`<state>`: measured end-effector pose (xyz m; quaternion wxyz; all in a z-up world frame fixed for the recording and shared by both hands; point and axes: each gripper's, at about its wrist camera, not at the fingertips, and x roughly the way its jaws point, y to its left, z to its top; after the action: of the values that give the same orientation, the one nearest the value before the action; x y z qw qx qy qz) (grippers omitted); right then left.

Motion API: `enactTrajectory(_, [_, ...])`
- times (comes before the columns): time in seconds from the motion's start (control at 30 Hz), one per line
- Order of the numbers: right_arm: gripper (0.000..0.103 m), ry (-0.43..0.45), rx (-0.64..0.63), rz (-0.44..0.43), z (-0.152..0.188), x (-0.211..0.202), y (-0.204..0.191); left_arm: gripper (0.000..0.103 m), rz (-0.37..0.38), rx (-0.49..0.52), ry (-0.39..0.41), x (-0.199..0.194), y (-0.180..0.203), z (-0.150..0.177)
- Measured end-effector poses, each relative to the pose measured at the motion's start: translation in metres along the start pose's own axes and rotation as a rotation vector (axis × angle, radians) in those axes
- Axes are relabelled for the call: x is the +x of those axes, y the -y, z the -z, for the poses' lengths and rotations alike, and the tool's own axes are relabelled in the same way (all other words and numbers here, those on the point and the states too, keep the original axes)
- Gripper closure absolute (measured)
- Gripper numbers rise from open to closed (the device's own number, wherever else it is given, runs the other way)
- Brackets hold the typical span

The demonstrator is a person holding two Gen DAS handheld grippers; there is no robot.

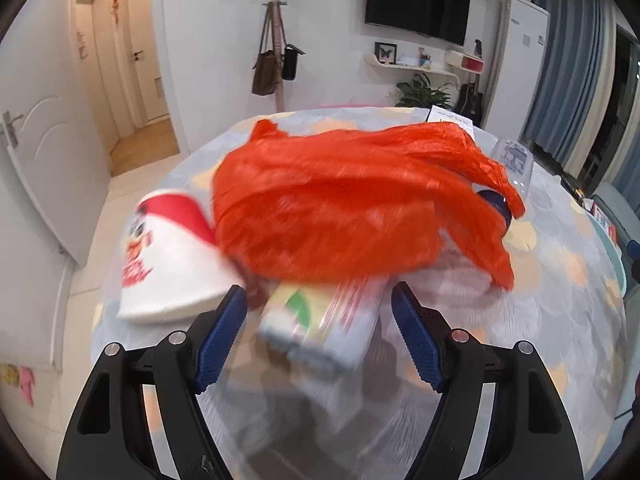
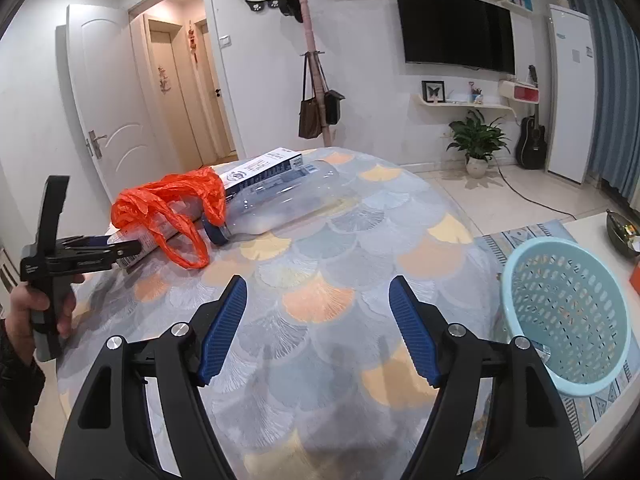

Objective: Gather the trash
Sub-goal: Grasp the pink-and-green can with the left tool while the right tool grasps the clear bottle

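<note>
My left gripper (image 1: 318, 332) stands with its jaws apart, and a blurred carton (image 1: 320, 328) lies on the table (image 2: 360, 240) between the blue pads without either pad pressing it. The print on it is smeared, so I cannot read it. An orange plastic bag (image 1: 340, 208) is draped over the carton's far end and hides it. To the left a white paper cup (image 1: 168, 256) with red print lies on its side, partly under the bag. A clear plastic bottle (image 2: 280, 204) lies beside the bag; from my left side only its dark blue cap (image 1: 496, 204) peeks out.

My right gripper (image 2: 318, 328) is empty, jaws spread over bare patterned cloth. A light blue perforated basket (image 2: 568, 312) sits beyond the table's right edge, its lower rim cut off behind my finger. A hand (image 2: 28, 312) holding the left gripper shows at the far left.
</note>
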<state>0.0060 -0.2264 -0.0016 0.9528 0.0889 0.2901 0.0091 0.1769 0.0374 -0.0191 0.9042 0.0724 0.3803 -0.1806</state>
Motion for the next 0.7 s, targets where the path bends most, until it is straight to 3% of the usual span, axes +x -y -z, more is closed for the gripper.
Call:
enactTrajectory(0.1, [0.03, 0.005, -0.002, -0.011, -0.015, 0.006, -0.005, 0.033, 0.007, 0.002, -0.006, 0.009, 0.008, 0.0])
enactTrajectory(0.13, [0.026, 0.007, 0.0, -0.014, -0.019, 0.007, -0.005, 0.043, 0.0, 0.0, -0.007, 0.011, 0.01, 0.003])
enactTrajectory(0.2, [0.022, 0.006, 0.013, -0.012, -0.03, 0.012, -0.007, 0.049, 0.016, -0.023, -0.017, 0.012, 0.014, 0.005])
enactTrajectory(0.33, [0.013, -0.007, 0.072, -0.042, -0.052, 0.032, -0.009, 0.051, 0.068, -0.124, -0.024, 0.0, 0.008, 0.02])
enactTrajectory(0.53, [0.013, -0.199, 0.26, -0.048, -0.066, 0.106, -0.004, 0.052, 0.106, -0.127, 0.005, -0.033, 0.021, 0.056])
enactTrajectory(0.7, [0.012, -0.292, 0.412, -0.049, -0.072, 0.155, -0.004, 0.052, 0.085, -0.104, 0.021, -0.05, 0.027, 0.079])
